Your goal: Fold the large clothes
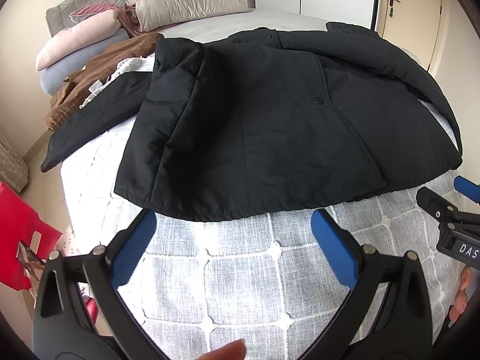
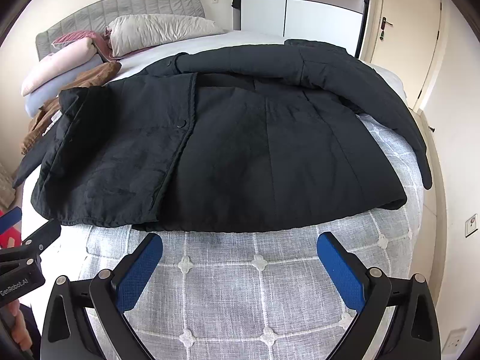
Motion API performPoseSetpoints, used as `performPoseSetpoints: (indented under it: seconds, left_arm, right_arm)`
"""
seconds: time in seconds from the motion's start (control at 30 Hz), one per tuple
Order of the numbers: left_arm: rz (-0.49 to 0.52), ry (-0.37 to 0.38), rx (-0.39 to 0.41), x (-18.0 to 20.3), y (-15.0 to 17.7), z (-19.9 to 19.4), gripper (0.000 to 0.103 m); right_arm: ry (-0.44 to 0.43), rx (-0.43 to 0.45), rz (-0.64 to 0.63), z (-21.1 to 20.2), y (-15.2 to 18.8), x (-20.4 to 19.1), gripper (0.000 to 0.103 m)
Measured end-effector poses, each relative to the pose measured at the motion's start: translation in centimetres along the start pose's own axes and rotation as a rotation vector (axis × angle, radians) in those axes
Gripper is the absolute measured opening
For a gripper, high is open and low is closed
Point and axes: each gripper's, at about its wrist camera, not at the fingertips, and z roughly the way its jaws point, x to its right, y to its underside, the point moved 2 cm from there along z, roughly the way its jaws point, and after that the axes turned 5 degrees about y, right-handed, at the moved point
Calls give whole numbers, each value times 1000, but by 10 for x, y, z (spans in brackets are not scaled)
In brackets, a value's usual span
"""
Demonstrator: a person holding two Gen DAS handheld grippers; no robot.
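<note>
A large black quilted jacket lies spread flat across a bed covered by a pale grey bedspread with a white stitched grid. Its front faces up, with dark round snap buttons along the closure. One sleeve trails off toward the left edge of the bed, and the other runs along the far right side. The jacket's hem lies nearest the cameras.

The left gripper, black with blue padded fingers, is tilted steeply down toward the bedspread just short of the hem. Its jaws are spread wide, with only bedspread between them. A fingertip of the person's hand shows at the bottom edge of the left wrist view.

The right gripper, of the same build, is angled down in the same way beside it, just in front of the hem. Its jaws are also spread wide and hold nothing. Neither gripper touches the jacket.

Beyond the jacket, a crumpled brown garment lies near stacked pillows against a grey padded headboard. A red plastic stool stands on the floor at the left.
</note>
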Motion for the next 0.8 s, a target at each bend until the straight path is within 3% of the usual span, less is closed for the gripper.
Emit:
performPoseSetpoints:
  seconds: [0.8]
  left_arm:
    - [0,-1,-1,-1,-1,-1,103]
  right_arm:
    - [-1,-6,4,-1,-1,2,103]
